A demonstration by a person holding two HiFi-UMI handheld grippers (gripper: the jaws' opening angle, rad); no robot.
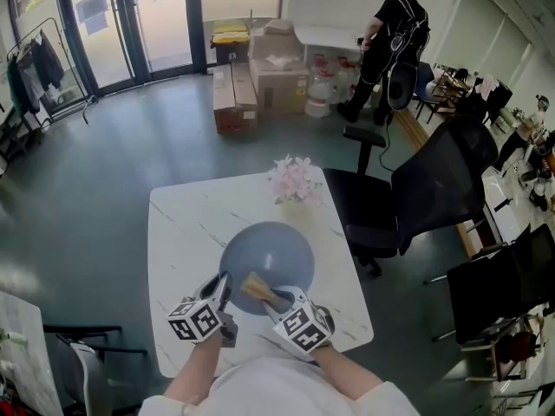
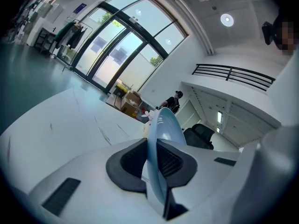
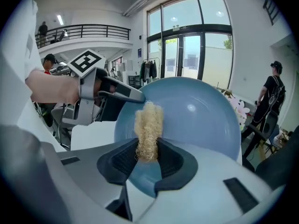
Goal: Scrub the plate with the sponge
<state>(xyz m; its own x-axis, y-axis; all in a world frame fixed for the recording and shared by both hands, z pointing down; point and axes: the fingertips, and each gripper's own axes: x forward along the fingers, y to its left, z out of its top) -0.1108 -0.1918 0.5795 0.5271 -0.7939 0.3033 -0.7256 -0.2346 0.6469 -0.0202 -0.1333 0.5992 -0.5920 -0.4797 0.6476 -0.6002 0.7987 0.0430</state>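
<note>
Plate [image 1: 269,254] and sponge [image 1: 257,287] are both in our grip over the near half of the white, faintly veined table [image 1: 178,224]. Our left gripper [image 1: 225,282] has its jaws closed to a narrow gap on the blue-grey plate's near-left rim. In the left gripper view the rim runs edge-on between the two dark ribbed pads, and both press on it. Our right gripper [image 1: 276,300] comes in from the near-right side and pinches the tan, fibrous sponge. Its pads are closed on the sponge's lower end and the rest stands out beyond the tips. In the right gripper view that free end lies against the plate's inner face, close to the rim where the left gripper holds on. The two grippers sit just beside each other, with their marker cubes toward us. Whether the plate's far edge rests on the table we cannot tell.

At the table's far edge stands a bunch of pale pink flowers [image 1: 295,178], apart from the plate. A black office chair [image 1: 416,193] is at the table's right side. Farther off on the grey floor, cardboard boxes [image 1: 260,81] are stacked near the glass doors [image 1: 130,24], and a person [image 1: 395,37] in dark clothes stands to their right.
</note>
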